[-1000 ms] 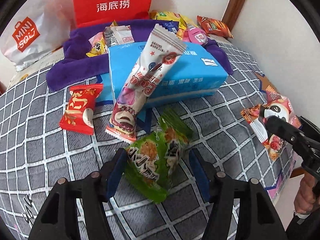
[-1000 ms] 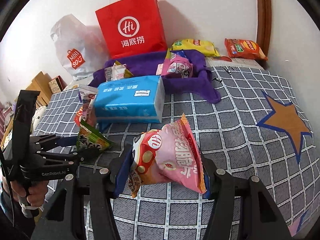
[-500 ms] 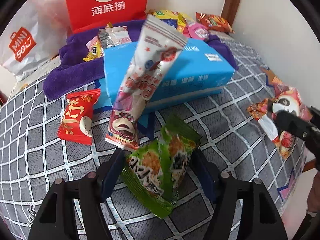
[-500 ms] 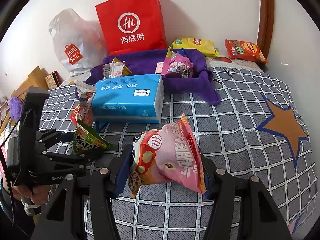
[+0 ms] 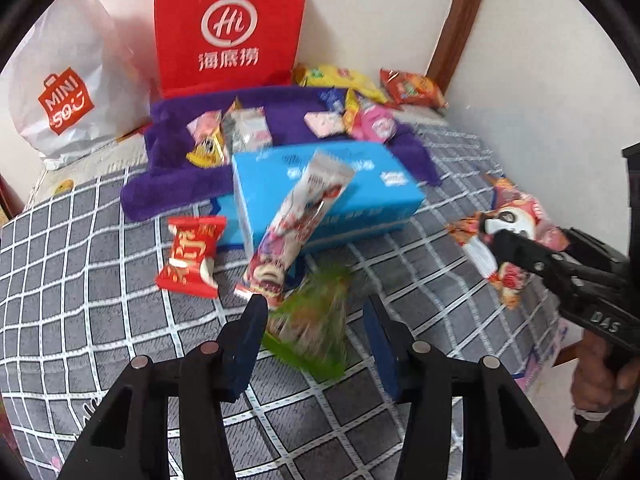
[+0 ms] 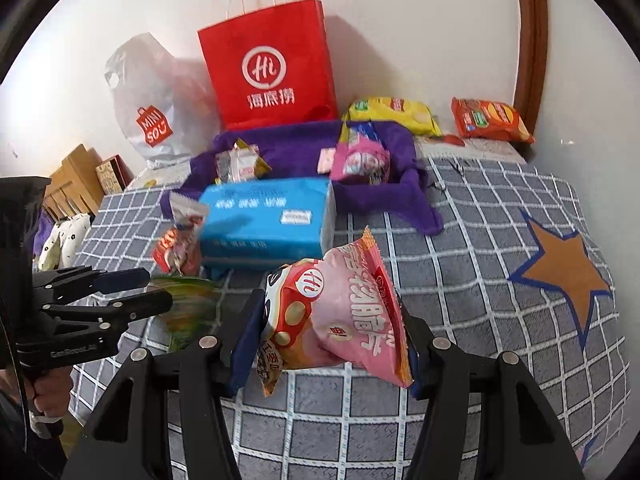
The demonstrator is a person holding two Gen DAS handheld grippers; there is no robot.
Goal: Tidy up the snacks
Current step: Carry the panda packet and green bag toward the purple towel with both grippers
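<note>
On the checked bedcover (image 6: 480,280), your right gripper (image 6: 332,320) is clamped on the pink snack bag (image 6: 344,312), in front of the blue tissue pack (image 6: 268,220). Your left gripper (image 5: 316,320) is closing; the blurred green packet (image 5: 312,320) sits between its jaws, contact unclear.

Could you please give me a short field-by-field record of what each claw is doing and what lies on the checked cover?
surface: grey checked cover
left claw: jaws closing, blurred green snack packet between them, a gap showing at one pad
right claw: shut on the pink snack bag
middle: blue tissue pack, with a long snack packet leaning on it
back: purple cloth carrying several snacks; red paper bag by the wall
</note>
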